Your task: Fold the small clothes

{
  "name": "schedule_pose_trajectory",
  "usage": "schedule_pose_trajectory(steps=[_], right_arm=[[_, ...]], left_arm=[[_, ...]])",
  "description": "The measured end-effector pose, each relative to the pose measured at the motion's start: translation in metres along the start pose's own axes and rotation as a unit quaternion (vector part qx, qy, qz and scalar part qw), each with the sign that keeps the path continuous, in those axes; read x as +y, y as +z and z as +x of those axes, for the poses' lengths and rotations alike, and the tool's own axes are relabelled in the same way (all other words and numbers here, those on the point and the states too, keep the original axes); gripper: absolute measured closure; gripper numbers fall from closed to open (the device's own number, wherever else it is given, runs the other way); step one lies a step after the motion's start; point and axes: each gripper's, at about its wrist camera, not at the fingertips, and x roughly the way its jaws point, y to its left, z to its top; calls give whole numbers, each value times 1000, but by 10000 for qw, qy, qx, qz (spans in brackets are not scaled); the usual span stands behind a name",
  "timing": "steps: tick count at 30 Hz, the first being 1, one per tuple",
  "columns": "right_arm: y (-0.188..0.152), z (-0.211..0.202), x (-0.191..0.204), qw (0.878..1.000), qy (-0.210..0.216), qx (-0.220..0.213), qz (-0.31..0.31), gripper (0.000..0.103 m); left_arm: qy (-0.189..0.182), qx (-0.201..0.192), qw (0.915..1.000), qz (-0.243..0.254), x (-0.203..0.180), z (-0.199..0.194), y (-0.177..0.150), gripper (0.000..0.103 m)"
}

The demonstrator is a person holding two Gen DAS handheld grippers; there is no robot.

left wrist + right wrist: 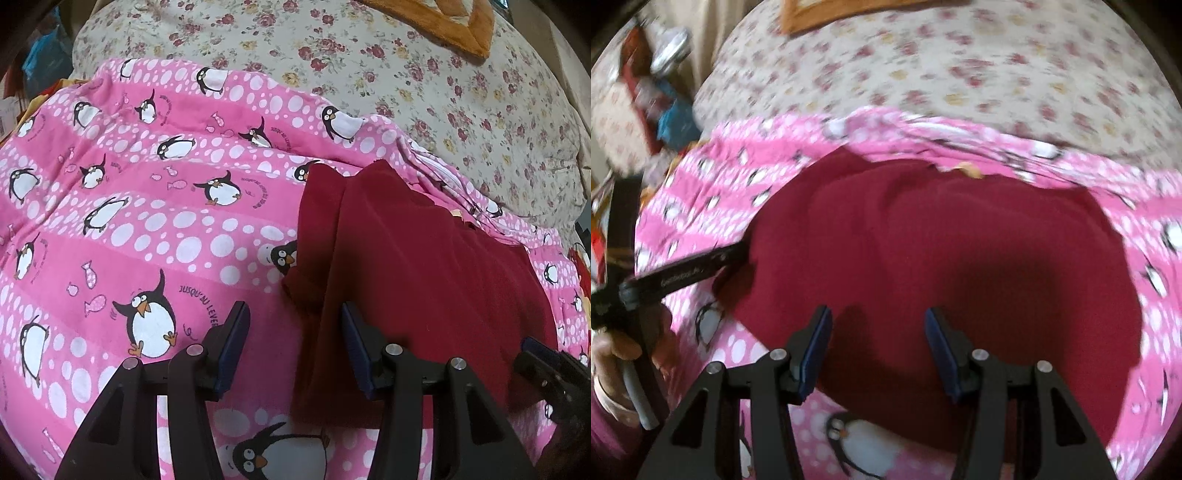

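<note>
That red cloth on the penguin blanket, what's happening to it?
A person is folding it with a gripper in each hand. The red cloth lies on the pink penguin blanket, over a flowery bedsheet. The left gripper is open at the cloth's left edge. The right gripper is open above the cloth, gripping nothing.

Dark red garment, flat w/ soft wrinkles, on pink penguin blanket.

Dark red garment, pink penguin-print blanket, floral sheet
</note>
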Motion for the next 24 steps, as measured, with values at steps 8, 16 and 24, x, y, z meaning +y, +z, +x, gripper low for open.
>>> schedule_pose_trajectory(steps=[8,16,24], right_arm=[[-6,8,-15,9998,-112,134,25,43],[-2,6,-20,9993,193,197,264,34],[4,-6,-22,9997,-2,-6,241,34]], left_arm=[[-110,-37,9999,-25,1,3,3,73],[-845,157,9940,-681,20,14,15,60],[-787,140,9947,-651,16,21,17,56]])
